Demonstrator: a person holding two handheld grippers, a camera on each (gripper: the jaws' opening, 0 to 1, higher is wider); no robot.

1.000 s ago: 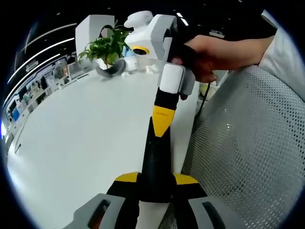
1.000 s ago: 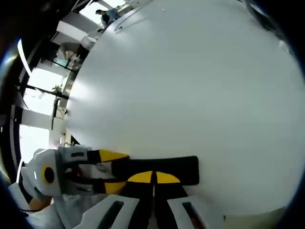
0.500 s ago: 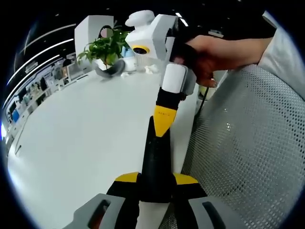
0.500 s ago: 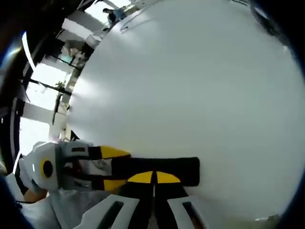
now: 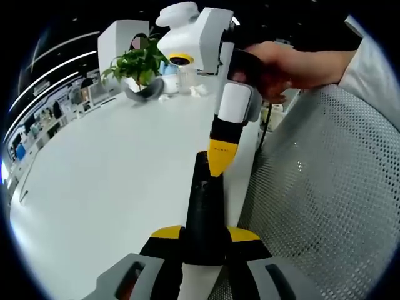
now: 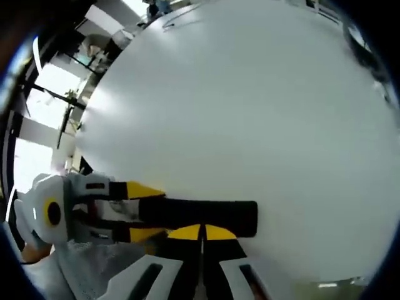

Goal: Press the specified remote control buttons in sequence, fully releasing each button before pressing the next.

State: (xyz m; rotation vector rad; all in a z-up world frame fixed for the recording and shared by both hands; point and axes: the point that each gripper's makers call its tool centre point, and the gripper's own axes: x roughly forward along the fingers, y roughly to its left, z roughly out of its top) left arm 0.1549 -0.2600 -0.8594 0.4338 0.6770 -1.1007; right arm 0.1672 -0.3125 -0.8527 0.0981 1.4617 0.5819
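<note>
Pressing stage: long black slim remote control [image 5: 204, 212] held clamped in left claw [image 5: 203, 247] over white desk [image 5: 106, 175], steadied as target. Right claw [image 5: 220, 164] jaws together, forming single poking tip touching remote's far end.

White table [image 5: 106, 181] bears a potted plant [image 5: 140, 69] (far end).

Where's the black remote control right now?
The black remote is clamped between the left gripper jaws over the white table's edge, beside a mesh chair. The right gripper's yellow tip touches its far end.
</note>
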